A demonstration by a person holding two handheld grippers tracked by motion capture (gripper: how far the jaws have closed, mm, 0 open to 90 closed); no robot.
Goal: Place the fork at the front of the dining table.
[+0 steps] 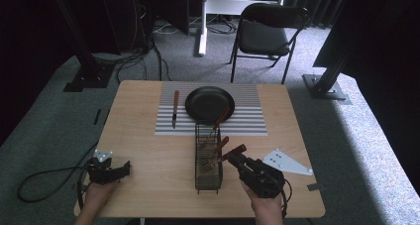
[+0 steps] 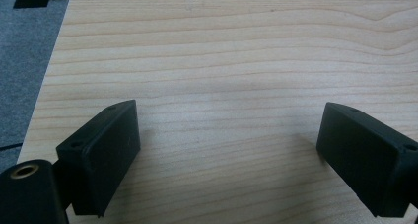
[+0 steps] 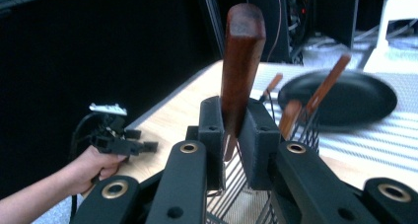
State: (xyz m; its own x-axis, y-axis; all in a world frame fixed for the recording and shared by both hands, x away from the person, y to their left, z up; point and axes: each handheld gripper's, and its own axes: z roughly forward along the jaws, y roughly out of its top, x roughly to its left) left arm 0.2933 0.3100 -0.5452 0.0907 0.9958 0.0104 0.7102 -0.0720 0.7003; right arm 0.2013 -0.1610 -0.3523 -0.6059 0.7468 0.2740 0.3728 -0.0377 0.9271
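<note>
My right gripper [image 1: 234,158] [image 3: 231,130] is shut on a wooden-handled utensil [image 1: 237,149] [image 3: 241,61] at the right side of a black wire basket [image 1: 208,183]. Its brown handle sticks up past the pads, and its metal end is hidden below the jaws. Two more wooden-handled utensils [image 1: 221,118] [image 3: 328,86] lean in the basket. A black plate [image 1: 209,103] sits on a striped placemat [image 1: 247,118], with a wooden-handled knife [image 1: 175,108] to its left. My left gripper [image 1: 124,168] [image 2: 226,155] rests open over bare wood at the table's front left.
A grey three-cornered plate [image 1: 287,162] lies on the table right of my right hand. A black folding chair [image 1: 267,34] stands beyond the table's far edge. A cable [image 1: 44,178] trails off the table's left side onto the carpet.
</note>
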